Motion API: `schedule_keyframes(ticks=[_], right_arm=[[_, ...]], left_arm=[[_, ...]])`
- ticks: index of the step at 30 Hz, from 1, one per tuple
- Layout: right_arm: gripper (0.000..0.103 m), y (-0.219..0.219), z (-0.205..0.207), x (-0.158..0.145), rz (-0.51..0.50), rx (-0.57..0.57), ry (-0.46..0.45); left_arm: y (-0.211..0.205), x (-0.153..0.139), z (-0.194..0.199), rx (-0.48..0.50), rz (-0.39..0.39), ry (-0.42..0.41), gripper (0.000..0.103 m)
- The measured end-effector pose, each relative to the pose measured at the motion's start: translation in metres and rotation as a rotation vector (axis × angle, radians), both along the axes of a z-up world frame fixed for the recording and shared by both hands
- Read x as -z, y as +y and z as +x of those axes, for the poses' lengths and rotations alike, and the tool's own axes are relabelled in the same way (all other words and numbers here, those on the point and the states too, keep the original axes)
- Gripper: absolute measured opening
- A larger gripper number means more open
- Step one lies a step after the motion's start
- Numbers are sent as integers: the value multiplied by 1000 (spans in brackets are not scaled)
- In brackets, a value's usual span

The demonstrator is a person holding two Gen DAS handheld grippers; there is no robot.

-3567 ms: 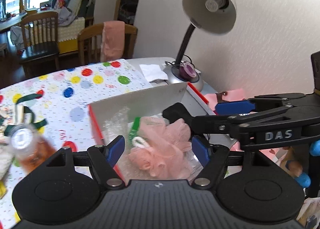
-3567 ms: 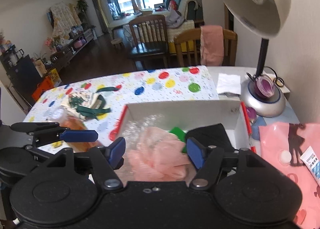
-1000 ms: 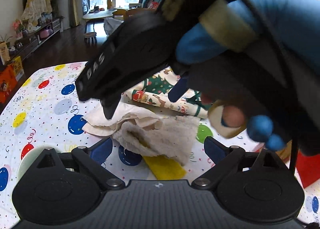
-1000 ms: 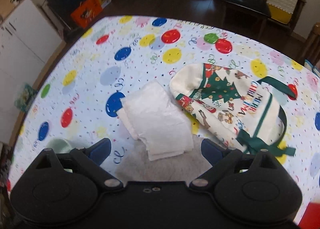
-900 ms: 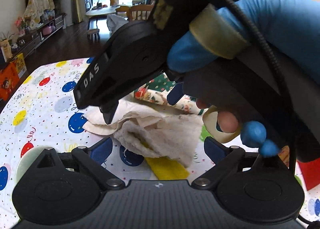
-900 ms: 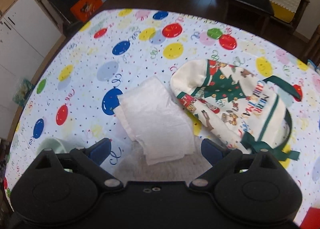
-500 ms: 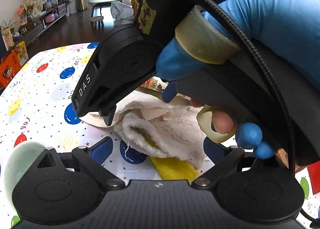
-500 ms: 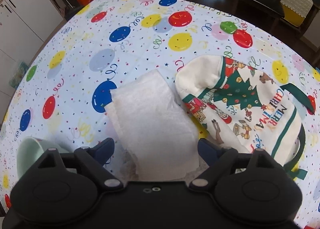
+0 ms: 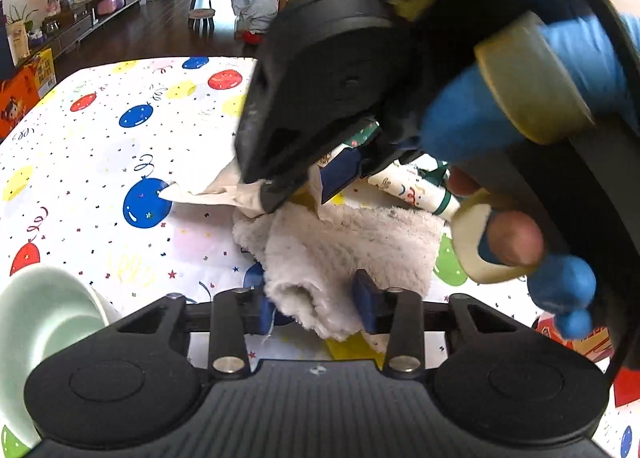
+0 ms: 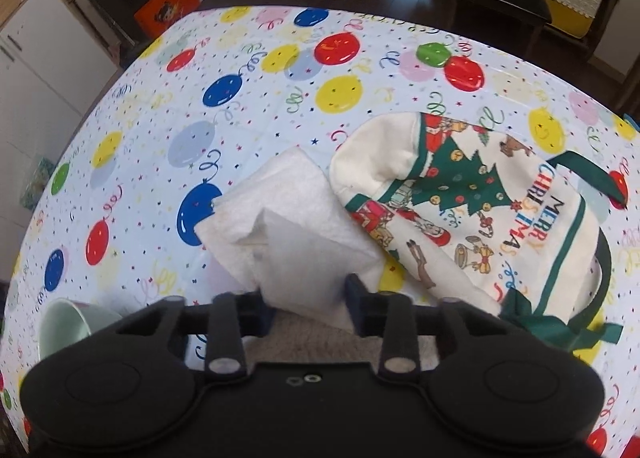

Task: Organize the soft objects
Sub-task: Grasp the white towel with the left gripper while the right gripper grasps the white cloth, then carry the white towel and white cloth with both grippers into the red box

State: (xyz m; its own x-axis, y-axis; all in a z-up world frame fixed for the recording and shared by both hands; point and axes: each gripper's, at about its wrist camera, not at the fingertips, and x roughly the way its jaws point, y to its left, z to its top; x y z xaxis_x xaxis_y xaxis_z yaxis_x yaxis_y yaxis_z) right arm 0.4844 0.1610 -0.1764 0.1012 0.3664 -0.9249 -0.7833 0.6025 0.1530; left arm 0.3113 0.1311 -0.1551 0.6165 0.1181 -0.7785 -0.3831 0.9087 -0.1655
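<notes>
Left tongs [image 9: 318,304] just closed, pinching fluffy towel [image 9: 352,242] edge. Right tongs [image 10: 306,304] just closed, pinching white cloth [image 10: 296,226] beside Christmas bag [image 10: 472,210] on bench [image 10: 240,106].

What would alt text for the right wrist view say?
The right gripper has just closed its fingers on a folded white cloth on a balloon-print tablecloth. A Christmas tote bag lies beside it, a pale green cup at lower left.

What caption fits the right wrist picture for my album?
The right gripper, jaws just closing, pinches a folded white cloth beside a Christmas tote bag on the balloon tablecloth.
</notes>
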Motion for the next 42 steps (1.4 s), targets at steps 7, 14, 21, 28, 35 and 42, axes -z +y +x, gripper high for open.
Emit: schedule_keyframes(ticks=[7, 14, 21, 28, 35, 42], right_arm=[[2, -18, -5, -17, 66, 58, -45], [1, -40, -19, -50, 161, 89, -89], [0, -70, -39, -93, 245, 91, -123], [0, -115, -67, -132, 317, 104, -169], [0, -162, -101, -158, 372, 123, -196], [0, -213, -129, -174, 406, 153, -207]], left_arm=[[4, -6, -7, -10, -14, -44, 17], [9, -18, -18, -6, -33, -91, 13], [8, -43, -38, 7, -17, -172, 11], [7, -68, -60, 36, -49, -226, 11], [-7, -93, -84, 98, -66, -257, 11], [-25, -117, -110, 147, -60, -285, 11]])
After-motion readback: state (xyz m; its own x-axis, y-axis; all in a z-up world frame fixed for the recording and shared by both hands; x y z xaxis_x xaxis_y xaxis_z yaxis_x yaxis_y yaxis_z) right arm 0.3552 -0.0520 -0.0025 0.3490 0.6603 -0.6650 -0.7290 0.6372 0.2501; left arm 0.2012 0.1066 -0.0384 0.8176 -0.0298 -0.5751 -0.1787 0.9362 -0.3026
